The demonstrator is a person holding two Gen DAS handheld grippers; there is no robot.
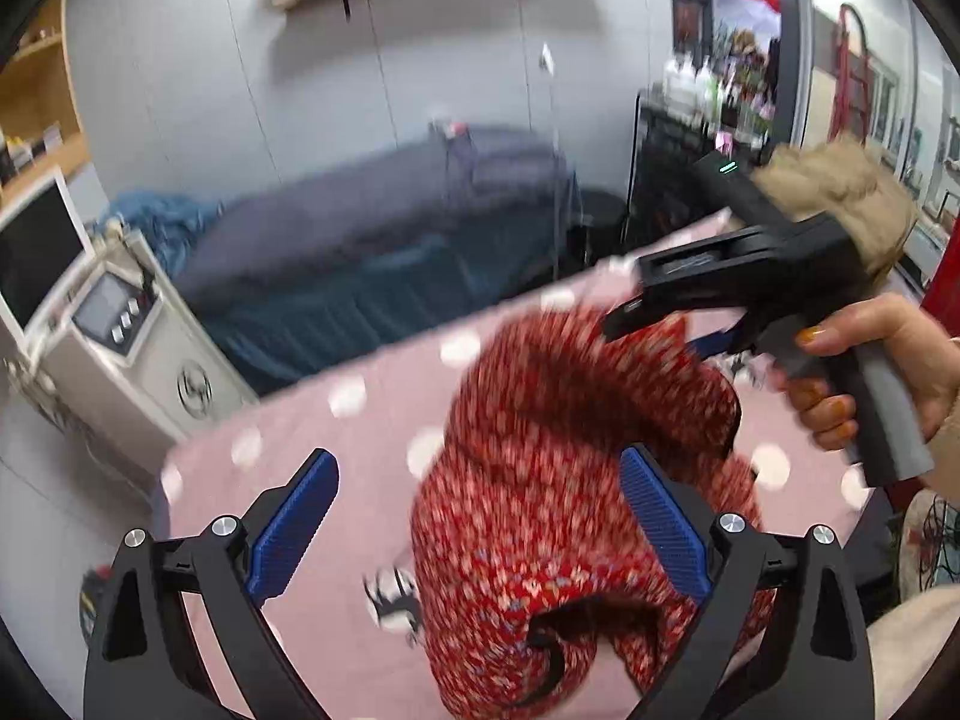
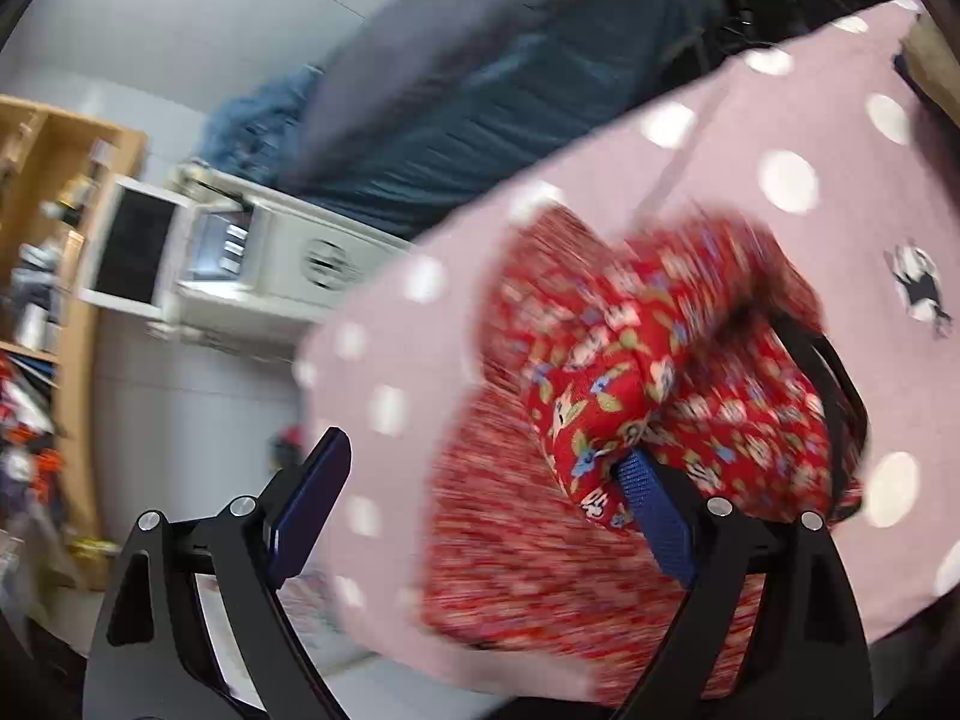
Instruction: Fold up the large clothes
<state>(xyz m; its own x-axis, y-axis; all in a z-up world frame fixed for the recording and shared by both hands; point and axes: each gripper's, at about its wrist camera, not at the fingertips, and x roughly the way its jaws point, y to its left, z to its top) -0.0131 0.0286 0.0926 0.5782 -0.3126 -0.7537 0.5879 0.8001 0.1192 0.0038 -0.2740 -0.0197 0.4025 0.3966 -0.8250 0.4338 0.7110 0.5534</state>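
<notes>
A red floral garment (image 1: 570, 480) lies bunched in a heap on the pink polka-dot table cover (image 1: 336, 450). My left gripper (image 1: 480, 528) hangs over its near part, jaws wide open, and the cloth touches neither blue pad. My right gripper (image 1: 660, 330) comes in from the right over the heap's far end, held by a hand (image 1: 870, 360). In the right wrist view the right gripper (image 2: 480, 510) is open. A fold of the garment (image 2: 630, 372) hangs over the tip of its right finger (image 2: 654, 516). The cover (image 2: 750, 120) shows around the heap. Both views are motion-blurred.
Beyond the table's far edge stands a bed with a dark blue cover (image 1: 372, 252). A white machine with a screen (image 1: 120, 330) is at the left, with wooden shelves (image 2: 60, 240) behind it. A black rack with bottles (image 1: 702, 120) stands at the back right.
</notes>
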